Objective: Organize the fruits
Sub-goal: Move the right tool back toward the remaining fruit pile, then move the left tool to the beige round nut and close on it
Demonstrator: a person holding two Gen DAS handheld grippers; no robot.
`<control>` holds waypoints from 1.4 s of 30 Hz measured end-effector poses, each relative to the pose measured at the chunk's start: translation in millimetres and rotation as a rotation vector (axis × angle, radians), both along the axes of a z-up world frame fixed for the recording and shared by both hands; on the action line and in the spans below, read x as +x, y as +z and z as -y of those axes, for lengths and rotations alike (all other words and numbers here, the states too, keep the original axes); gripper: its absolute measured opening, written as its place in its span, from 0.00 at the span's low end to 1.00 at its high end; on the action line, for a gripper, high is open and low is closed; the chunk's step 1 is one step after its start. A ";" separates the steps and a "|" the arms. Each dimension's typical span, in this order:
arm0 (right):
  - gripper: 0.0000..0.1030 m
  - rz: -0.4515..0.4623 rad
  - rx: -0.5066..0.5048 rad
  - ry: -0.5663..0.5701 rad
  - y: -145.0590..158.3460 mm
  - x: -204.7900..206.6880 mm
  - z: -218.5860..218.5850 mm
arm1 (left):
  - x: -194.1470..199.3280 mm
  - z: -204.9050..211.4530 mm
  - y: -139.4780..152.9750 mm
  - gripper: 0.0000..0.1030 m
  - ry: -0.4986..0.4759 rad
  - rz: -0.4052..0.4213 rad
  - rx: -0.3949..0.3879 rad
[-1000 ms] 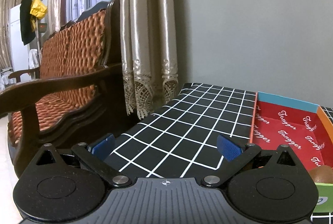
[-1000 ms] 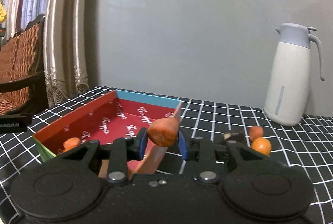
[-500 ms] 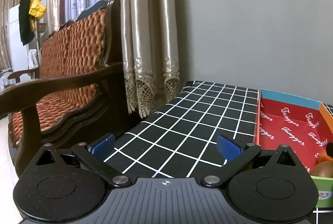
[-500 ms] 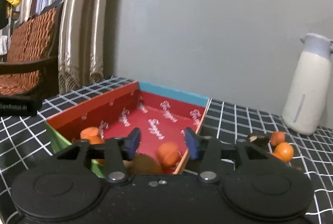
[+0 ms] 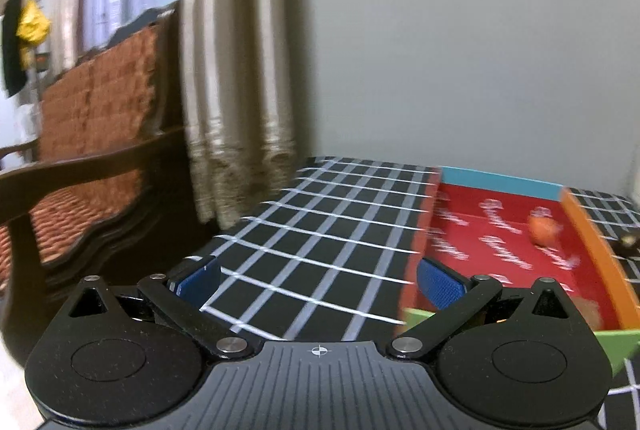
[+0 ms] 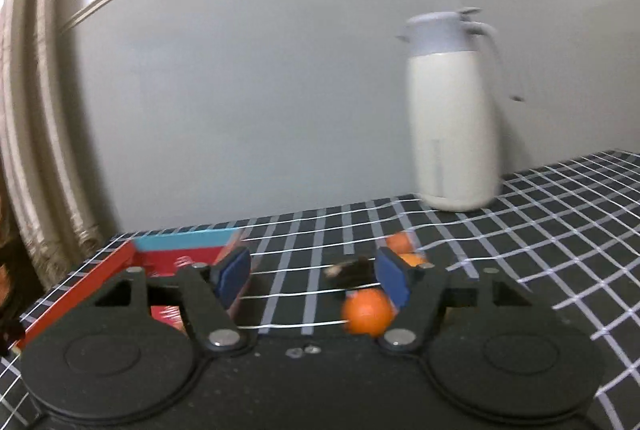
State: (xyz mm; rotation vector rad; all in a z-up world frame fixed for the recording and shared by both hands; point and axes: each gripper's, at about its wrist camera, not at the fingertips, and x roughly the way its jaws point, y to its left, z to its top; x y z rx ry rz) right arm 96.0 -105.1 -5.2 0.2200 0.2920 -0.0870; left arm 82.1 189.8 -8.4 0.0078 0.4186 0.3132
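The right gripper [image 6: 314, 276] hovers over the checked tabletop [image 6: 540, 214], fingers spreading with nothing grasped, near 1 orange fruit [image 6: 367, 312]. The left gripper [image 5: 318, 280] is released and empty beside the red box [image 5: 500, 226], which holds 1 orange fruit.

Open checked tablecloth [image 6: 304, 270] is lying ahead between the red box [image 6: 100, 274] on the left and loose oranges [image 6: 366, 312] with a dark fruit [image 6: 352, 270] on the right. A tall jug [image 6: 452, 118] is blocking the far right.

dark item [image 6: 352, 271] beside oranges blurred; box [image 6: 80, 286] partly hidden behind gripper.
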 end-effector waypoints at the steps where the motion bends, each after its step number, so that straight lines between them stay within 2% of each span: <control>1: 0.68 -0.002 0.003 -0.011 -1.0 -1.1 4.4 | -0.1 6.6 0.4 1.00 -0.018 -0.003 0.006; 9: 0.69 0.008 -0.049 -0.073 3.5 -18.4 37.5 | -1.6 59.0 3.4 1.00 -0.180 0.018 -0.069; 17: 0.69 -0.004 -0.071 -0.126 4.9 -26.2 68.0 | -4.9 122.4 4.7 1.00 -0.344 0.043 -0.041; 22: 0.71 -0.010 -0.084 -0.138 5.1 -32.8 81.8 | -3.8 158.4 2.7 1.00 -0.421 0.019 -0.028; 28: 0.71 -0.019 -0.107 -0.163 4.0 -39.1 98.4 | 4.2 195.4 -6.2 1.00 -0.478 -0.072 -0.010; 31: 0.72 -0.028 -0.102 -0.177 2.8 -41.7 106.2 | 7.0 208.1 -8.4 1.00 -0.429 -0.080 0.021; 36: 0.72 -0.035 -0.130 -0.198 0.0 -45.0 115.4 | 13.0 210.3 -6.1 1.00 -0.391 -0.052 -0.040; 39: 0.72 -0.039 -0.133 -0.219 -1.3 -44.1 123.9 | 13.3 216.8 -5.4 1.00 -0.376 -0.034 -0.005; 42: 0.72 -0.046 -0.132 -0.239 -3.1 -44.1 132.7 | 5.7 226.9 -1.5 1.00 -0.409 0.023 0.027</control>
